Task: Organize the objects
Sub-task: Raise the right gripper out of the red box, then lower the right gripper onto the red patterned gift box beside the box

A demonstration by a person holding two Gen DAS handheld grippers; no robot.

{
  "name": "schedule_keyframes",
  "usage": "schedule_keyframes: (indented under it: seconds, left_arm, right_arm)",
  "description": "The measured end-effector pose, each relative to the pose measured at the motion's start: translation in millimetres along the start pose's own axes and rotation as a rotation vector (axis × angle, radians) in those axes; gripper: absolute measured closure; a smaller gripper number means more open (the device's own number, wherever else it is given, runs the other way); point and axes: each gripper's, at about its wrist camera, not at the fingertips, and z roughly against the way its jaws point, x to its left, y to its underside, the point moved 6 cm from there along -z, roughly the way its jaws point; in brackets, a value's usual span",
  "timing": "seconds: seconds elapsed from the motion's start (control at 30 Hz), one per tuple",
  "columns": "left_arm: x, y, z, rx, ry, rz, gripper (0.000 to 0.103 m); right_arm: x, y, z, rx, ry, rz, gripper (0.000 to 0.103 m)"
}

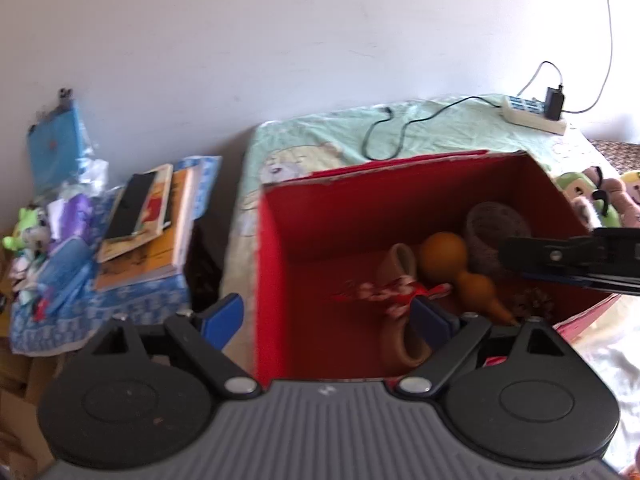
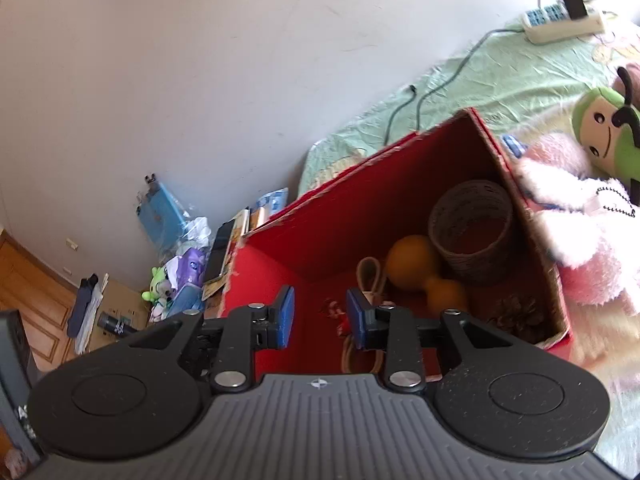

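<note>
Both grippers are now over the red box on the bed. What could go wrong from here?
1. The left gripper is open astride the red box wall; lowering it may tip or push the box on the soft bedding.
2. The gourd, woven cup and pine cone crowd one corner, so reaching one could knock another.
3. The pink plush leans against the box rim and may slide in.

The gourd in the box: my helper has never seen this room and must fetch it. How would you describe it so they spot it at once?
Find the open red cardboard box on the bed. Inside, near the far right corner, stands a dark woven cup; the gourd lies right beside it. It is the only smooth, orange-brown, two-bulbed thing there.
</note>
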Motion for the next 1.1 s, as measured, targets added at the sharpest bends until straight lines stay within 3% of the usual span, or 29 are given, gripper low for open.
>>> schedule_keyframes:
  seconds: [0.27,0.7,0.9,1.1]
  left_arm:
    - [30,24,3,0.057,-0.031,0.050,0.012]
    - [46,55,3,0.124,-0.009,0.131,0.008]
    - [43,68,-8,0.201,-0.008,0.194,0.008]
    - [35,81,-19,0.255,-0.012,0.216,0.007]
  right_arm:
    - [28,18,1,0.073,-0.064,0.079,0.070]
    - [33,57,-3,0.312,-0.121,0.155,0.063]
    - [15,68,-25,0.448,-0.049,0.148,0.059]
    - [-2,77,-33,0.518,0.000,0.116,0.054]
